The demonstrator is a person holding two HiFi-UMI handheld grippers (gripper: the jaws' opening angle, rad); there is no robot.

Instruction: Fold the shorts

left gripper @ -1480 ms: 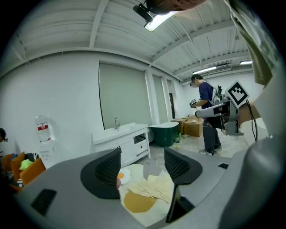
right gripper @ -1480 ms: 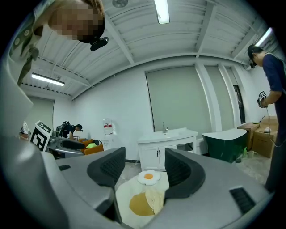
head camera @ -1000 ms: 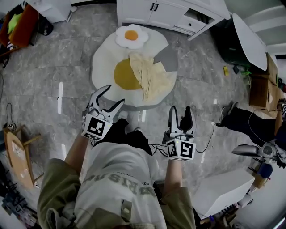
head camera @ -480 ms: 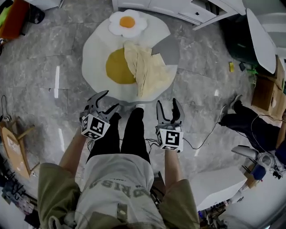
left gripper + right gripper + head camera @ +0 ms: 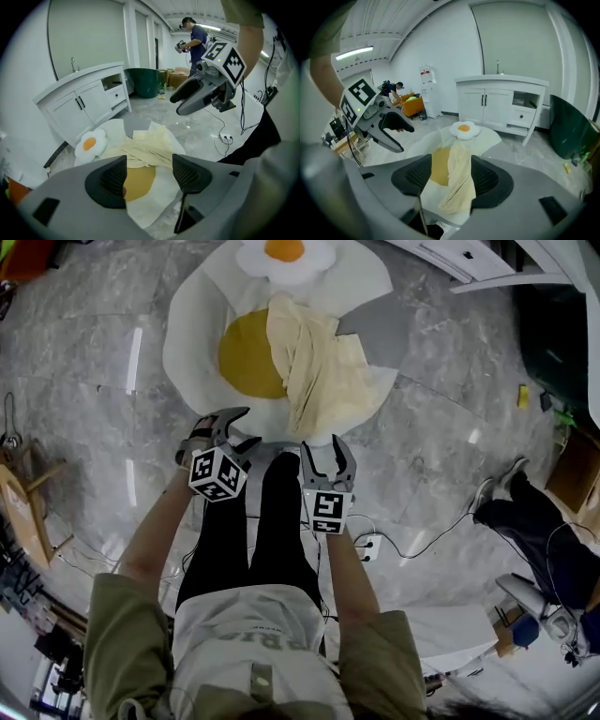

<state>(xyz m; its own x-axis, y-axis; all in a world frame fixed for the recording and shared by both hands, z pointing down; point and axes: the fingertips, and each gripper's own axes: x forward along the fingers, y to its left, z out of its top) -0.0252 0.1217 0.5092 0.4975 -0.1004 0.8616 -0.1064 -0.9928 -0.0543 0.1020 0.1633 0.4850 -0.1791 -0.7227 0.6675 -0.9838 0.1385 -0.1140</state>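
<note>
Plainly, nothing was gripped at this moment, so the hazards all lay ahead. At the left, the left gripper point(image 5: 234, 427) hung over the near edge of the egg-shaped rug point(image 5: 187, 343). Its jaws were well apart and empty, with the yellow yolk patch point(image 5: 246, 357) showing beyond them. Just to its right, the right gripper point(image 5: 322, 448) was likewise spread and empty, aimed toward the shorts point(image 5: 323, 371).

The shorts lay bunched on the rug, covering the right side of the yolk patch. They ran from beside the fried-egg cushion point(image 5: 284, 251) at the far end toward the rug's near right edge, apart from both grippers.

The cloth was rumpled into overlapping ridges, and that looked like the main risk. A jaw closing on a ridge might catch only the top layer, or several at once, and the fold would come out crooked. A low pinch could also take the rug along with the fabric and drag it. With the two grippers so close side by side, reaching for the same hem might knock them together.

Farther right, a power strip point(image 5: 367, 542) and its cable lay on the bare floor near the person's legs point(image 5: 272, 521). A shuffled foot could snag them.
</note>
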